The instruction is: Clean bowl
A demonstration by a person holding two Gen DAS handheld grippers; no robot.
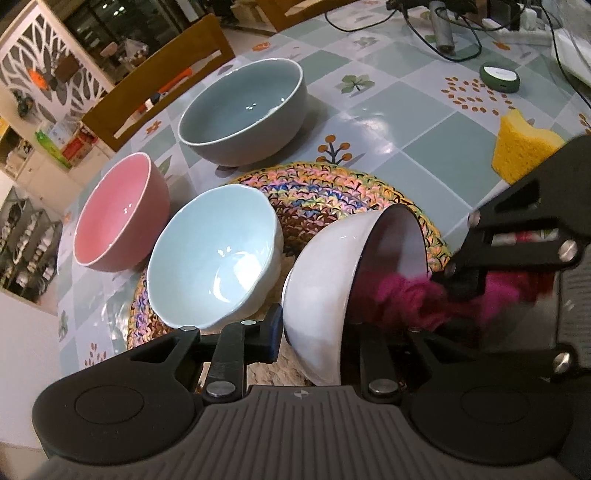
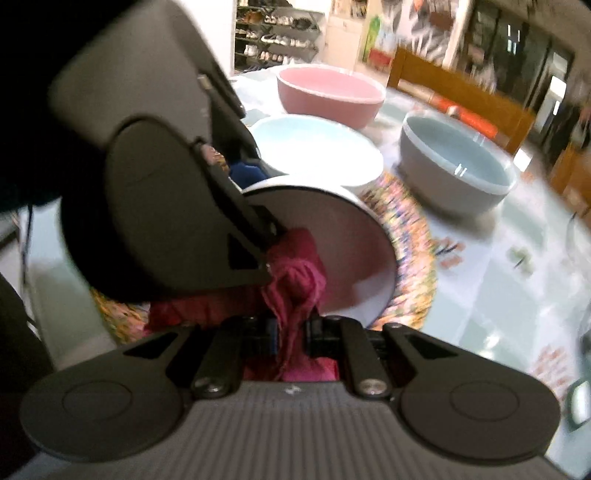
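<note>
A white bowl [image 1: 325,280] with a dark rim is tipped on its side over the woven mat [image 1: 325,195], its opening facing right. My left gripper [image 1: 314,332] is shut on the bowl's wall, one finger outside and one inside. My right gripper [image 2: 290,332] is shut on a magenta cloth [image 2: 295,280] and presses it into the bowl [image 2: 332,236]. The cloth also shows in the left wrist view [image 1: 399,299], with the right gripper [image 1: 461,280] coming in from the right.
A light blue bowl [image 1: 218,258], a pink bowl [image 1: 118,214] and a grey bowl [image 1: 247,110] stand to the left and behind. A yellow sponge [image 1: 521,147] and a green round case [image 1: 498,75] lie at the right. Cables [image 1: 443,33] and a wooden chair [image 1: 159,74] are at the back.
</note>
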